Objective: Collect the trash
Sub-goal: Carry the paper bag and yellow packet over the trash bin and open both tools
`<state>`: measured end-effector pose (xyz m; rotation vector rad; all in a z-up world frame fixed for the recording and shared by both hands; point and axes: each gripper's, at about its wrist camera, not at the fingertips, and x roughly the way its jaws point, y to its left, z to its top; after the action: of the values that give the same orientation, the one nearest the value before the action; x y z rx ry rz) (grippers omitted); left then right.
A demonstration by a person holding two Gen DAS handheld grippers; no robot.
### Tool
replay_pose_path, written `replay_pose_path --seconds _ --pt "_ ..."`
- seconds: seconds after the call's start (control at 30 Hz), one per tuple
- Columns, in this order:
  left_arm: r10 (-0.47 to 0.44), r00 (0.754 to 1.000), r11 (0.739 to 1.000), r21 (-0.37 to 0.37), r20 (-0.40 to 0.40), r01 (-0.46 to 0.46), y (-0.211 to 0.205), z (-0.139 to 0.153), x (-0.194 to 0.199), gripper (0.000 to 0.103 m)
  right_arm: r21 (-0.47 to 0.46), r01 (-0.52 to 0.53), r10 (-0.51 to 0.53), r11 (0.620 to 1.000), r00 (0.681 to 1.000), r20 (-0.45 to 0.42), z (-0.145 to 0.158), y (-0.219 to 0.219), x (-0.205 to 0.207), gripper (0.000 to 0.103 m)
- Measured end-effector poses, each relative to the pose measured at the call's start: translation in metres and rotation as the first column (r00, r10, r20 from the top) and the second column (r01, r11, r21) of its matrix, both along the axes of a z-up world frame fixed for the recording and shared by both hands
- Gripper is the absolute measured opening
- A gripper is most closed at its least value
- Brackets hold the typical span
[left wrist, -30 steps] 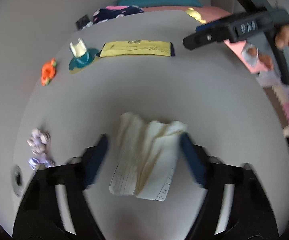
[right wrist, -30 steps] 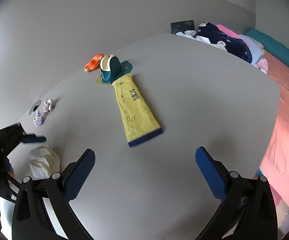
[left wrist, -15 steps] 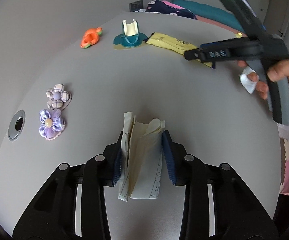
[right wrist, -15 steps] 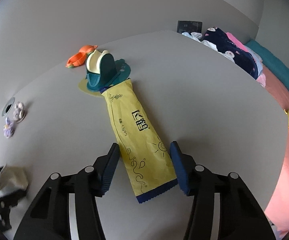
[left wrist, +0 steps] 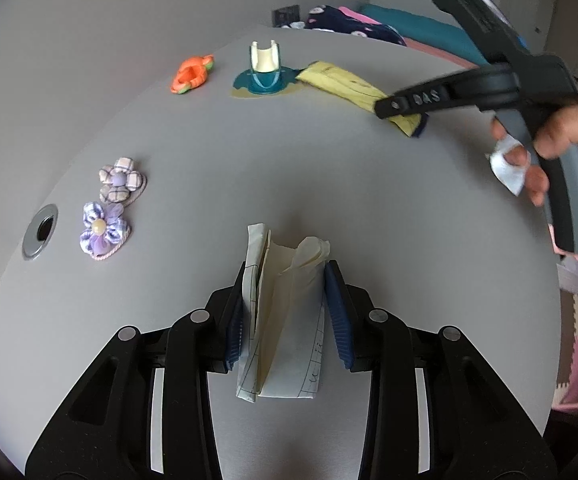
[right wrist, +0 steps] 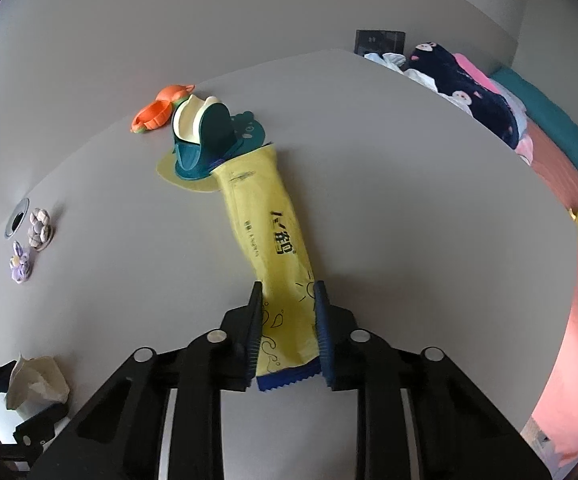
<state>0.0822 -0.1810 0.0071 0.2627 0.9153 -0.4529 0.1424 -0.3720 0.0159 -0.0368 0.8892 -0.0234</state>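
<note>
Crumpled cream lined-paper sheet: folded into a ridge, long axis running straight out along the left gripper fingers. Both blue pads press its flanks, near end overhanging back toward the gripper body. Paper sits on the grey tabletop or just above it; cannot tell if lifted

Long yellow plastic wrapper with blue serrated end: lies flat, long axis likewise in line with the right gripper fingers. Blue end nearest, far end touching the teal-and-cream stand. Pads pinch the near end edge to edge

Judgement: each gripper has its own piece, both grips axial, so each lift drags a long tail; the wrapper's far end may nudge the stand

Not trash, left alone: orange fabric flower, checked fabric flower, purple fabric flower. No bin visible
</note>
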Motion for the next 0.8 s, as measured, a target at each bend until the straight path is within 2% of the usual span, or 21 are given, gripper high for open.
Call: replay_pose_path --seconds 0.23,0.4,0.6,0.8 --pt "-0.006 1.0 1.0 -0.031 0.02 0.006 -0.012 0.013 -0.023 0.031 0.089 -0.009 0.003 0.996 0.998 0.059 0.013 -0.01 -0.042 0.022" --pt "-0.016 0.999 0.996 -0.088 0.029 0.019 -0.026 0.029 -0.037 0.031 0.129 -0.022 0.009 0.991 0.995 0.099 0.032 -0.026 -0.079 0.022" --pt "-0.046 0.998 0.986 -0.156 0.049 0.053 -0.05 0.047 -0.057 0.031 0.145 -0.014 -0.007 0.989 0.99 0.143 0.047 -0.055 -0.125 0.022" --pt "-0.11 0.992 0.977 -0.174 0.065 0.12 -0.092 0.055 -0.076 0.032 0.166 0.015 -0.045 0.986 0.983 0.178 0.056 -0.089 -0.169 0.022"
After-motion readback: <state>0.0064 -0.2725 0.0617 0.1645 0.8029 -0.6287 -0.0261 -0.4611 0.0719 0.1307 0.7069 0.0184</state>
